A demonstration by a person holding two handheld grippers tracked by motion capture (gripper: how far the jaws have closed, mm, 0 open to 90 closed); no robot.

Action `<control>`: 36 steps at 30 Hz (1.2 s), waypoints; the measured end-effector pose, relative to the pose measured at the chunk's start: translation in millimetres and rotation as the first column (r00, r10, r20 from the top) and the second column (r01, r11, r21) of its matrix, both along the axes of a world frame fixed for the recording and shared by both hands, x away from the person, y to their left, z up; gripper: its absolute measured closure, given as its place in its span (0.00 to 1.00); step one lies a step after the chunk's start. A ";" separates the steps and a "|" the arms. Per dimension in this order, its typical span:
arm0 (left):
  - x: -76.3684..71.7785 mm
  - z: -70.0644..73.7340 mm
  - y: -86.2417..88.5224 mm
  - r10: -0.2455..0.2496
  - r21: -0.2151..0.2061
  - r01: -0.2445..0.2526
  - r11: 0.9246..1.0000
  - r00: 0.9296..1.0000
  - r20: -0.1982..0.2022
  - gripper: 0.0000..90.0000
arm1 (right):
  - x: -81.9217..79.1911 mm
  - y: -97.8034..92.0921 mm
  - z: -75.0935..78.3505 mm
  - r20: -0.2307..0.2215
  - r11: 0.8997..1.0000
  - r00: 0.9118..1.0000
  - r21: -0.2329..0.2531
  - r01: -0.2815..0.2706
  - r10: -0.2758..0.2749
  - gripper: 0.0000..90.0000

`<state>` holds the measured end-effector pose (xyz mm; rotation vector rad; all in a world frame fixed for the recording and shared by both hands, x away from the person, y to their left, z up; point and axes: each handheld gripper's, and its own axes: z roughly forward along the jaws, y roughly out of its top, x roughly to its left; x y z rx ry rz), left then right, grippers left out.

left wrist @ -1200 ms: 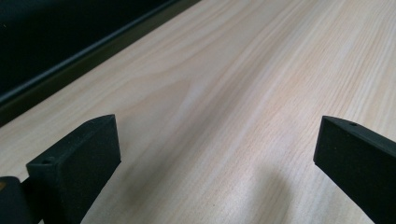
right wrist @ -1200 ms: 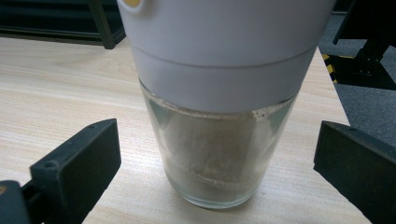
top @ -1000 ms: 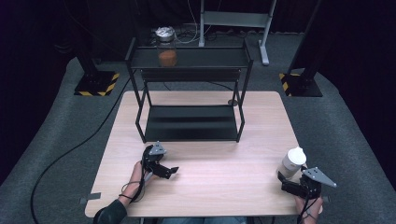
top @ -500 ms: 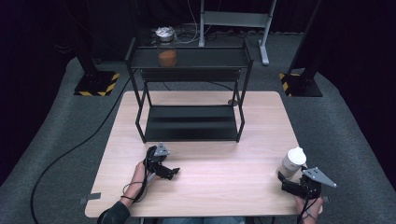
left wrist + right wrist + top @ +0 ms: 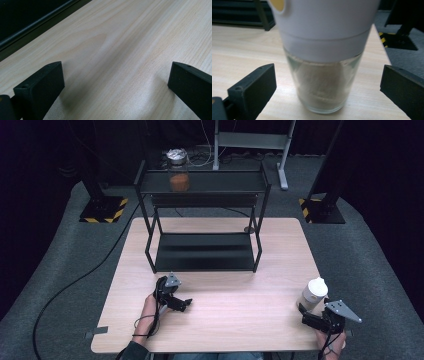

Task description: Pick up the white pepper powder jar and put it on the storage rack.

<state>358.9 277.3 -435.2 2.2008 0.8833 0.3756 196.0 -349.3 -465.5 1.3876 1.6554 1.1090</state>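
At five o'clock on the table (image 5: 225, 330), my right gripper (image 5: 306, 314) sits just short of one glass jar (image 5: 314, 292) with a white lid; its jaws stand wide apart with the jar (image 5: 323, 75) between them, neither pad touching the glass, so nothing is grasped. Change over the last second: practically none. Both grippers and the jar lie where they lay in the two earlier pictures, which I judge to mean the approach is finished and the closing squeeze is the step now due. At seven o'clock, my left gripper (image 5: 184, 304) rests low over bare wood (image 5: 120, 50), jaws spread wide and holding nothing, idle for this step. Count: grippers, two, both released. Jars with white lids on the table, one, upright, near the right edge. Jars on the shelf rack, one (image 5: 178, 172), with a crinkled silver top and orange contents, at eleven o'clock on the upper tier. Shelf racks (image 5: 202, 207), one, black metal, two tiers, standing at twelve o'clock, the lower tier bare. Tables, one, pale wood. Jars in all, two, well apart.
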 end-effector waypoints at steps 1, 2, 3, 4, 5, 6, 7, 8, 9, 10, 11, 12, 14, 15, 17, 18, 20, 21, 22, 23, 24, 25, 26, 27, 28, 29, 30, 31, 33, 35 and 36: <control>0.0 0.0 0.0 0.000 0.000 0.000 1.000 1.000 0.000 0.00 | -1.2 0.3 -0.3 0.015 1.000 1.000 0.001 0.002 -0.002 0.00; 0.0 0.0 0.0 0.000 0.000 0.000 1.000 1.000 0.000 0.00 | -2.5 1.1 -0.5 0.032 1.000 0.999 0.002 0.009 -0.009 0.00; 0.0 0.0 0.0 0.000 0.000 0.000 1.000 1.000 0.000 0.00 | -1.2 -0.3 0.4 0.039 1.000 0.999 0.010 0.005 -0.005 0.00; 0.1 0.1 0.0 0.000 0.000 0.000 1.000 1.000 0.000 0.00 | 1.9 -2.6 1.5 0.039 1.000 0.999 0.017 -0.006 0.005 0.00; 0.0 0.0 0.0 0.000 0.000 0.000 1.000 1.000 0.000 0.00 | 4.7 -3.5 2.8 0.035 1.000 0.999 0.017 -0.011 0.011 0.00; 0.0 0.0 0.0 0.000 0.000 0.000 1.000 1.000 0.000 0.00 | 8.2 -3.0 3.6 0.036 1.000 0.999 0.014 -0.014 0.014 0.00; 0.0 0.0 0.0 0.000 0.000 0.000 1.000 1.000 0.000 0.00 | 11.1 -3.7 4.7 0.034 1.000 0.999 0.013 -0.026 0.025 0.00; 0.0 0.0 0.0 0.000 0.000 0.000 1.000 1.000 0.000 0.00 | 13.8 -2.8 5.6 0.032 0.999 0.999 0.010 -0.031 0.030 0.00; 0.0 0.0 0.0 0.000 0.000 0.000 1.000 1.000 0.000 0.00 | 15.8 -2.1 6.2 0.030 0.999 0.999 0.005 -0.035 0.035 0.00; 0.0 0.0 0.0 0.000 0.000 0.000 1.000 1.000 0.000 0.00 | 18.1 -1.5 6.6 0.027 0.999 0.999 0.005 -0.041 0.041 0.00; 0.0 0.0 0.0 0.000 0.000 0.000 1.000 1.000 0.000 0.00 | 19.7 0.5 6.1 0.031 0.999 0.999 0.004 -0.038 0.038 0.00; 0.0 0.1 0.0 0.000 0.000 0.000 1.000 1.000 -0.001 0.00 | 21.2 1.1 5.9 0.032 0.999 0.999 0.004 -0.038 0.037 0.00; -0.1 0.0 -0.1 0.001 0.000 -0.001 1.000 1.000 0.000 0.00 | 23.5 2.4 5.6 0.033 0.999 0.999 0.008 -0.040 0.039 0.00; -0.2 0.0 -0.1 0.001 0.000 -0.001 1.000 1.000 0.000 0.00 | 24.3 3.2 5.6 0.032 0.999 0.999 0.005 -0.040 0.040 0.00; -0.2 0.0 -0.1 0.001 0.000 -0.001 1.000 1.000 0.000 0.00 | 25.8 4.3 5.3 0.032 0.999 0.999 -0.001 -0.044 0.044 0.00; -0.2 0.1 -0.1 0.001 0.000 -0.001 1.000 1.000 0.000 0.00 | 26.2 4.3 5.0 0.033 0.999 0.998 -0.001 -0.044 0.044 0.00; -0.1 0.0 -0.1 0.001 0.000 -0.001 1.000 1.000 0.000 0.00 | 26.7 4.2 4.4 0.034 0.999 0.999 0.004 -0.041 0.041 0.00; -0.1 0.1 -0.1 0.001 0.000 -0.001 1.000 1.000 -0.001 0.00 | 24.8 7.0 2.5 0.046 1.000 0.999 0.000 -0.019 0.019 0.06; -0.2 0.0 -0.1 0.001 0.000 -0.001 1.000 1.000 0.000 0.00 | 22.2 6.1 -0.9 0.065 1.000 0.998 0.012 -0.015 0.014 0.12; -0.2 0.0 -0.2 0.001 0.000 -0.001 1.000 1.000 0.000 0.00 | 20.2 5.6 -3.3 0.077 1.000 0.997 0.021 -0.009 0.007 0.16; -0.3 0.0 -0.2 0.002 0.000 -0.002 1.000 1.000 0.000 0.00 | 19.9 3.5 -4.2 0.077 0.999 0.997 0.028 -0.016 0.014 0.19; -0.3 0.1 -0.3 0.002 0.000 -0.002 1.000 1.000 0.000 0.00 | 19.8 2.7 -4.4 0.074 0.999 0.997 0.029 -0.017 0.015 0.22; -0.4 0.2 -0.4 0.003 0.000 -0.003 1.000 1.000 -0.001 0.00 | 18.9 3.1 -4.1 0.072 1.000 0.997 0.028 -0.012 0.010 0.24; -0.5 0.0 -0.4 0.004 0.000 -0.004 1.000 1.000 0.000 0.00 | 19.5 1.6 -3.1 0.064 0.999 0.998 0.032 -0.016 0.014 0.25; -0.5 0.0 -0.4 0.004 0.000 -0.004 1.000 1.000 0.000 0.00 | 20.0 -0.6 -2.9 0.059 0.999 0.998 0.041 -0.025 0.023 0.26; -0.5 0.1 -0.4 0.004 0.000 -0.004 1.000 1.000 -0.001 0.00 | 20.8 -2.0 -2.4 0.052 0.998 0.998 0.048 -0.032 0.029 0.29; -0.4 0.1 -0.4 0.004 0.000 -0.004 1.000 1.000 -0.001 0.00 | 21.5 -4.0 -2.0 0.048 0.997 0.998 0.059 -0.041 0.038 0.31; -0.6 -0.1 -0.4 0.004 -0.001 -0.004 1.000 1.000 0.000 0.00 | 21.0 -3.0 -2.5 0.052 0.998 0.998 0.056 -0.039 0.036 0.32; -0.6 0.0 -0.5 0.005 0.000 -0.005 1.000 1.000 0.000 0.00 | 20.4 -1.3 -2.2 0.054 0.998 0.998 0.046 -0.036 0.033 0.32; -0.6 0.0 -0.5 0.004 0.000 -0.004 1.000 1.000 0.000 0.00 | 19.5 0.7 -2.7 0.058 0.999 0.998 0.041 -0.028 0.026 0.33; -0.6 0.0 -0.5 0.005 0.000 -0.005 1.000 1.000 0.000 0.00 | 19.4 1.0 -2.2 0.057 0.999 0.998 0.041 -0.027 0.024 0.33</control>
